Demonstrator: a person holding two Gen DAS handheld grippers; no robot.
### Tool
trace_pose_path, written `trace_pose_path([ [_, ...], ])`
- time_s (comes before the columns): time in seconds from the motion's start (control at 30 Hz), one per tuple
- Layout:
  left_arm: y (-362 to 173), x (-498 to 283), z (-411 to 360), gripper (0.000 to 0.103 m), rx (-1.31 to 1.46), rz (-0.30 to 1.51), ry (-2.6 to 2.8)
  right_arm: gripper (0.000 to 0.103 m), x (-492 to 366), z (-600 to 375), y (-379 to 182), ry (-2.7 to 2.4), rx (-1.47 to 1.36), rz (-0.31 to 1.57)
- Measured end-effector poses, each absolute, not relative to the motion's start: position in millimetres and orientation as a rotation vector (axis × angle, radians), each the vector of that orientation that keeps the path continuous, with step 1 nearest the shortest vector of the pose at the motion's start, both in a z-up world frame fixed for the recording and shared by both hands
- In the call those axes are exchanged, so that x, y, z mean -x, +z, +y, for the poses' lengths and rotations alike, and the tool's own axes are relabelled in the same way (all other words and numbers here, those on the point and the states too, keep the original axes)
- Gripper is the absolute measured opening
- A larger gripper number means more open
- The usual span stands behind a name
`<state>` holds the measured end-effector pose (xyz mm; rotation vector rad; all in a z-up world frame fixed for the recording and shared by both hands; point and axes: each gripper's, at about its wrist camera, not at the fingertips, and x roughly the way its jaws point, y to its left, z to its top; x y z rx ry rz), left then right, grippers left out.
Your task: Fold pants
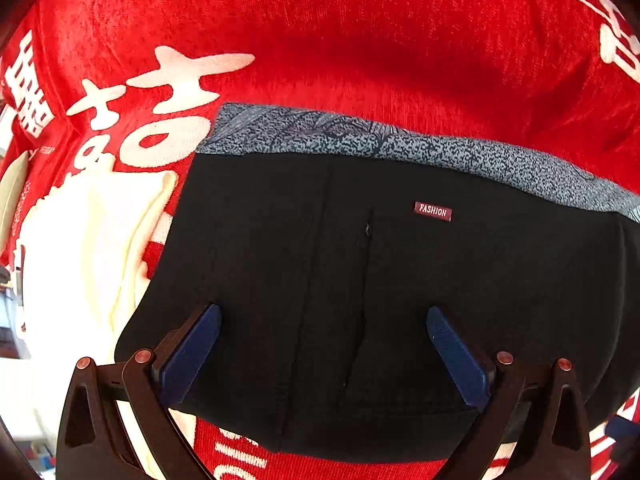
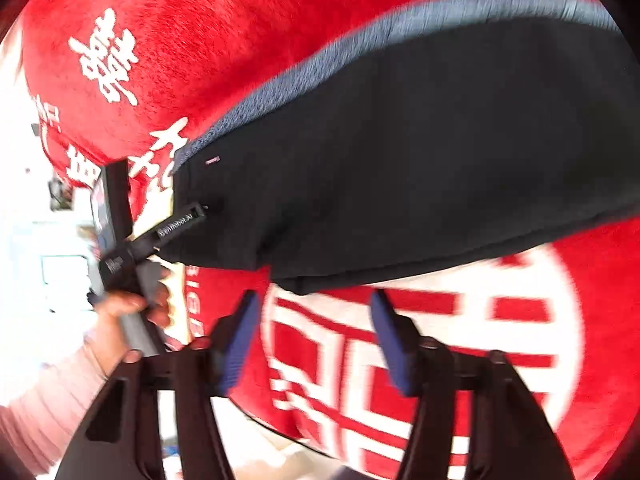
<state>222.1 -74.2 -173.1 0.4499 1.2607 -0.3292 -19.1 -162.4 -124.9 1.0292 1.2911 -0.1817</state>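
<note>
Black pants with grey speckled waistband [image 1: 360, 280] look folded; both the left gripper [image 1: 324, 320] and right gripper [image 2: 314, 304] have fingers spread, holding nothing. Next, probably smoothing or one more fold.

Right tongs [image 2: 314, 340] open, blue pads [image 2: 240, 344] spread wide, nothing between them, hovering over red blanket [image 2: 600, 320] with white characters. Black pants [image 2: 400, 160] folded on blanket, grey waistband [image 2: 320, 64] along far edge, near edge just above tongs. Left tongs [image 2: 202, 210] at pants' left end, touching fabric; grip state unclear. Left hand [image 2: 132, 308], pink sleeve, holds its handle. View motion-blurred.
</note>
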Motion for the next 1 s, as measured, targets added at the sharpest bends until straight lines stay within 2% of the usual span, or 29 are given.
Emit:
trace_pose_path([
  [0.13, -175, -222, -77, 0.103, -0.460, 1.258, -0.349, 0.053, 9, -159, -152, -0.220, -1.121, 1.222],
  [0.27, -175, -222, -68, 0.103, -0.464, 1.231, -0.377, 0.053, 17, -173, -153, -0.251, -1.214, 1.172],
  [0.33, -173, -223, -69, 0.103, -0.476, 1.244, -0.379, 0.022, 12, -181, -161, -0.295, -1.268, 1.180],
  [0.37, -172, -225, -71, 0.103, -0.490, 1.251, -0.381, 0.011, 13, -185, -161, -0.322, -1.277, 1.192],
  [0.43, -167, -226, -75, 0.103, -0.547, 1.239, -0.391, 0.009, 13, -191, -145, -0.326, -1.300, 1.156],
  [0.57, -169, -229, -66, 0.103, -0.557, 1.218, -0.434, 0.005, 5, -183, -98, -0.287, -1.096, 1.109],
  [0.77, -170, -231, -64, 0.103, -0.557, 1.211, -0.450, 0.005, 41, -177, -155, -0.349, -1.201, 1.271],
  [0.83, -167, -231, -63, 0.103, -0.550, 1.228, -0.425, 0.006, 50, -178, -151, -0.327, -1.244, 1.228],
  [0.87, -164, -230, -63, 0.103, -0.550, 1.233, -0.409, 0.012, 53, -178, -147, -0.320, -1.241, 1.213],
  [0.9, -163, -227, -63, 0.103, -0.556, 1.230, -0.399, 0.030, 55, -178, -144, -0.309, -1.233, 1.208],
  [0.93, -161, -225, -62, 0.103, -0.568, 1.225, -0.393, 0.042, 58, -179, -141, -0.296, -1.225, 1.207],
  [0.97, -161, -222, -61, 0.103, -0.591, 1.212, -0.389, 0.060, 58, -179, -139, -0.298, -1.216, 1.205],
  [1.0, -161, -218, -60, 0.103, -0.603, 1.203, -0.393, 0.064, 57, -180, -138, -0.303, -1.206, 1.196],
])
